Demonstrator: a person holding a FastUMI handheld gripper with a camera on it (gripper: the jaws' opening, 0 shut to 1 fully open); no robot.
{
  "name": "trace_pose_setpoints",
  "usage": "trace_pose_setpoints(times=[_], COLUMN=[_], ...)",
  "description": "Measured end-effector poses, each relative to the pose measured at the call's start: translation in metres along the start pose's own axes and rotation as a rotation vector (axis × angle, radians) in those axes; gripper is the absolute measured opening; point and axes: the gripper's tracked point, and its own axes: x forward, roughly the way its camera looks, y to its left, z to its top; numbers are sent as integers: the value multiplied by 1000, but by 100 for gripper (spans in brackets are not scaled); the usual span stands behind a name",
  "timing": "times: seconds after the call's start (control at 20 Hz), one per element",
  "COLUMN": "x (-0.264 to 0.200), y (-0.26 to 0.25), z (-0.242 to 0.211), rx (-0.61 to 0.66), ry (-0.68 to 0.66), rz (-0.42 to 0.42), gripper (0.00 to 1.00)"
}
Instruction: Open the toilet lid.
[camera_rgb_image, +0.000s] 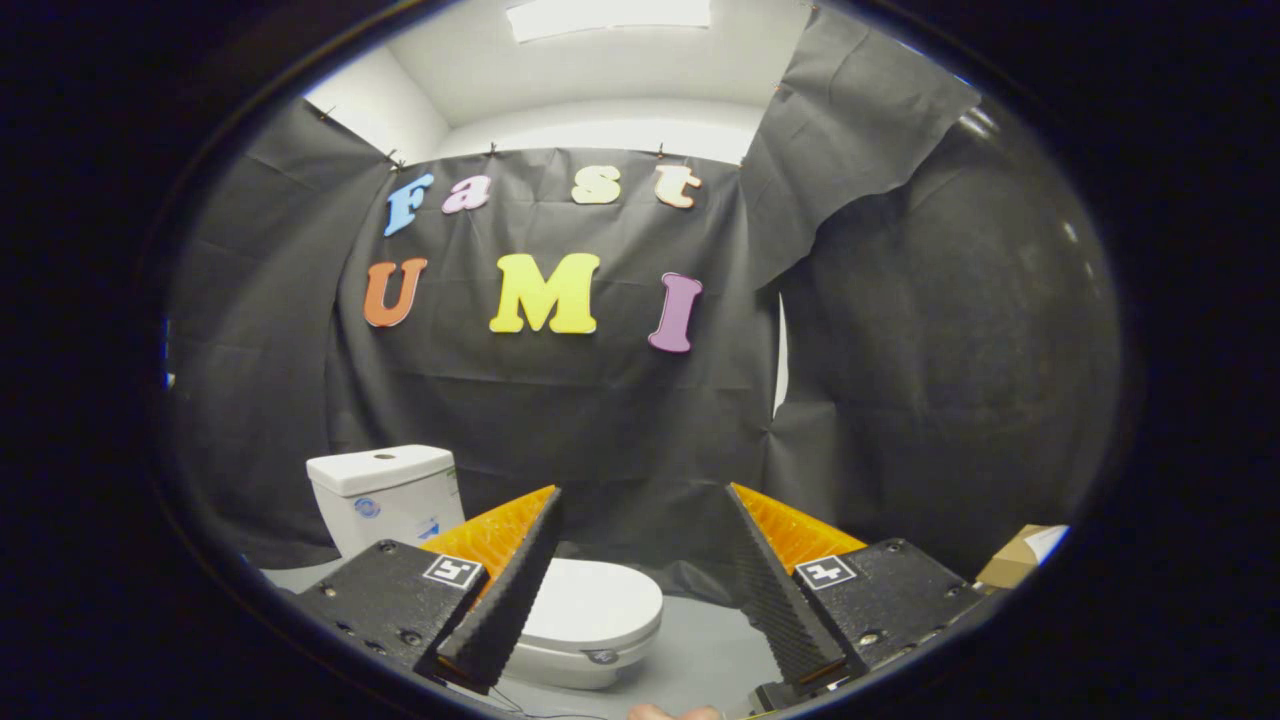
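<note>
A small white toilet stands on the grey floor ahead and to the left of me. Its lid (592, 603) lies flat and closed over the bowl, and the white tank (385, 492) rises behind it. My gripper (643, 515) is open, with nothing between its fingers. The left finger (505, 590) crosses in front of the lid's left part and hides it. The rest of the lid shows in the gap between the fingers, closer to the left one. The gripper hovers above and short of the toilet, not touching it.
Black cloth walls close the booth behind the toilet and on both sides. A brown cardboard box (1018, 558) sits on the floor beyond the right finger. Bare grey floor (700, 645) lies to the right of the toilet. A fingertip of a hand (672, 712) shows below the gripper.
</note>
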Motion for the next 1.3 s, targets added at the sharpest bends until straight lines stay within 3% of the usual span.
trace_pose_setpoints(times=[0.75, 1.3], x=[7, 37], y=[19, 44], z=[-12, -90], rx=[-19, 81], ry=[1, 185], rz=[25, 44], gripper=[99, 98])
